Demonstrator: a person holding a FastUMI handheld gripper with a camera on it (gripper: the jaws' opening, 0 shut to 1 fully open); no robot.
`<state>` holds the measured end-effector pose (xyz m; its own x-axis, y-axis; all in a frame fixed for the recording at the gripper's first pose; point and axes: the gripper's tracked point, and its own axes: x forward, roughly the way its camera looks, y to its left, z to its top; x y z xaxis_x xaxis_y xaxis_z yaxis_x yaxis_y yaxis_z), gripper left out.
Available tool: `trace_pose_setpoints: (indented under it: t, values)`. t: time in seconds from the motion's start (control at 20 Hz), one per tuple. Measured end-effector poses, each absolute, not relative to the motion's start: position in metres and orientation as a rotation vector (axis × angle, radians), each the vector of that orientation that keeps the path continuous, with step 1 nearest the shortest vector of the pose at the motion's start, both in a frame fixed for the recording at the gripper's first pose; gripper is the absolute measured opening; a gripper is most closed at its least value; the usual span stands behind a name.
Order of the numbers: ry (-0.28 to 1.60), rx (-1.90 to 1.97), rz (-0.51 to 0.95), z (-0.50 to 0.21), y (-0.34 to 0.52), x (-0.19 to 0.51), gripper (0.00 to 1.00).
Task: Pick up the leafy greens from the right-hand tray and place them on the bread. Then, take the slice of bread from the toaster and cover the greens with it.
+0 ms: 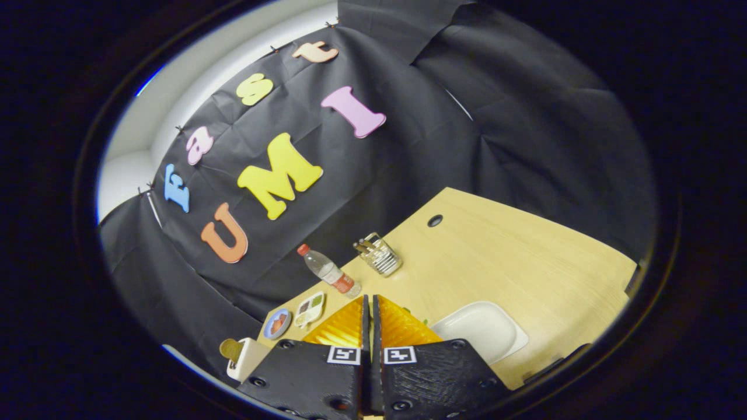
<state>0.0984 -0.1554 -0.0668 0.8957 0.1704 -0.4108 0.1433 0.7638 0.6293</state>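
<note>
Gripper (370, 303) closed, nothing seen between its fingers, above the table (502, 256).
Toaster (245, 357) with bread (231, 349) left of the fingers; white tray (484, 329) right; bottle (330, 271) and glass (379, 255) beyond.

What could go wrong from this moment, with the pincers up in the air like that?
The gripper has its fingers nearly together, with a trace of green beside them; whether they grip the greens cannot be told, so a loose leaf might drop onto the table. The white tray lies just ahead, and the water bottle and glass holder stand beyond; a wide swing could topple them. The toaster sits near the table's edge.
</note>
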Motion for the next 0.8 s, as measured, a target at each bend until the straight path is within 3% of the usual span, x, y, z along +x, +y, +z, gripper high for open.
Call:
trace_pose_setpoints:
  t: [0.3, 0.8]
  values:
    - [0.459, 0.699, 0.129, -0.042, -0.078, 0.108, 0.00]
    - [0.544, 0.734, 0.358, -0.061, 0.081, 0.111, 0.00]
